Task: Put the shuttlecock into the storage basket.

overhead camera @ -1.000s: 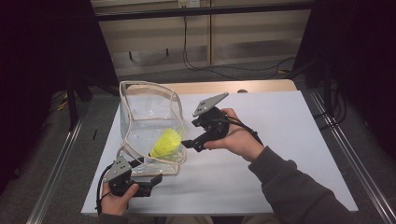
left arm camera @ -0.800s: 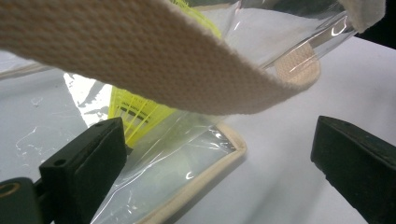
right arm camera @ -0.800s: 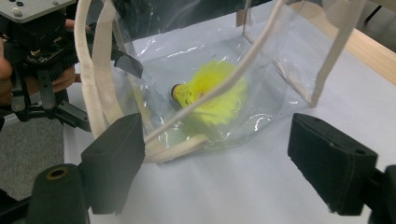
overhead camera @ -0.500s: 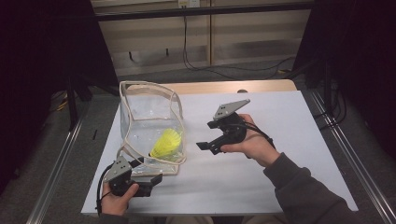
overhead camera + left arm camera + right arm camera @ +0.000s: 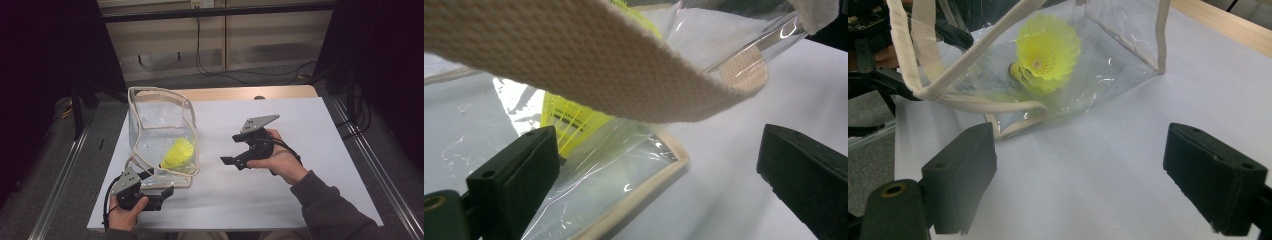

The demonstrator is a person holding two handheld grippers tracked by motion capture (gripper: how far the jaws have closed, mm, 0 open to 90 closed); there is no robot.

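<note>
— Count: one clear bag [image 5: 161, 131], one yellow shuttlecock [image 5: 178, 154] inside it, on the table [image 5: 310, 130].
— Grippers?
— Two. Left gripper [image 5: 161, 192] spread at the bag's corner; right gripper [image 5: 231, 150] beside the bag, jaws just opening, empty.

Your right gripper [image 5: 235, 150] is matt black, with a grey three-cornered plate on top and a black cable trailing past the wrist. Your left gripper [image 5: 162, 192] matches it: grey plate, black looping cable. Each jaw carries a blocky black pad with a small round hole. You wear a dark grey-brown long sleeve [image 5: 330, 210].
</note>
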